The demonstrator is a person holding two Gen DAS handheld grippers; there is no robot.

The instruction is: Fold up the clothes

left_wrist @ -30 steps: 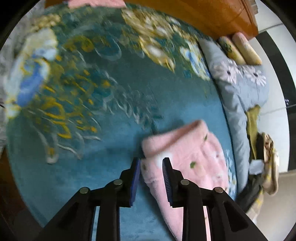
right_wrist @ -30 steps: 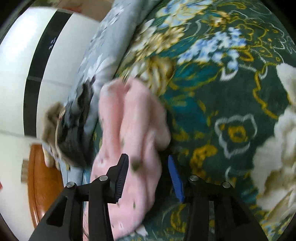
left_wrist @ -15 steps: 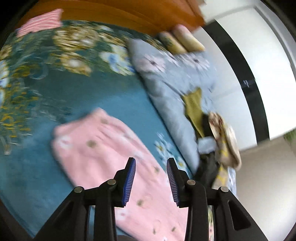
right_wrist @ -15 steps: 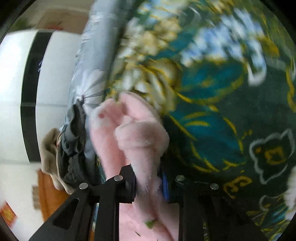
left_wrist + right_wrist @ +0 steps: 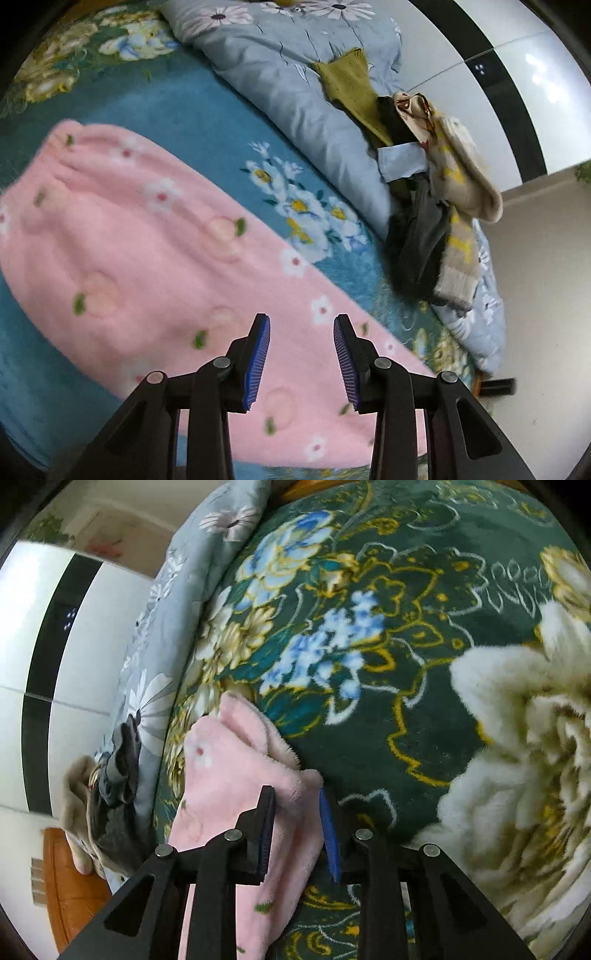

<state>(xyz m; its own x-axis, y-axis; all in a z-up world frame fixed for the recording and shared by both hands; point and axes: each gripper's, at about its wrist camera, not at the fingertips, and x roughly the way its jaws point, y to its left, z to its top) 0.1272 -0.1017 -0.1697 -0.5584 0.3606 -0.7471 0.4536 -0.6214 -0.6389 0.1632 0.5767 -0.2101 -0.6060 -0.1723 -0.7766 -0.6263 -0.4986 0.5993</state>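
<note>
Since a moment ago your left gripper [image 5: 301, 356] swung right, jaws wide above the pink garment [image 5: 155, 258] spread on the bed [image 5: 207, 107]; right gripper [image 5: 297, 829] pinches its near end, probably to fold it.

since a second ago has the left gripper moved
Yes. The left gripper has swung toward the grey floral quilt, crossing the pink fleece garment.
</note>
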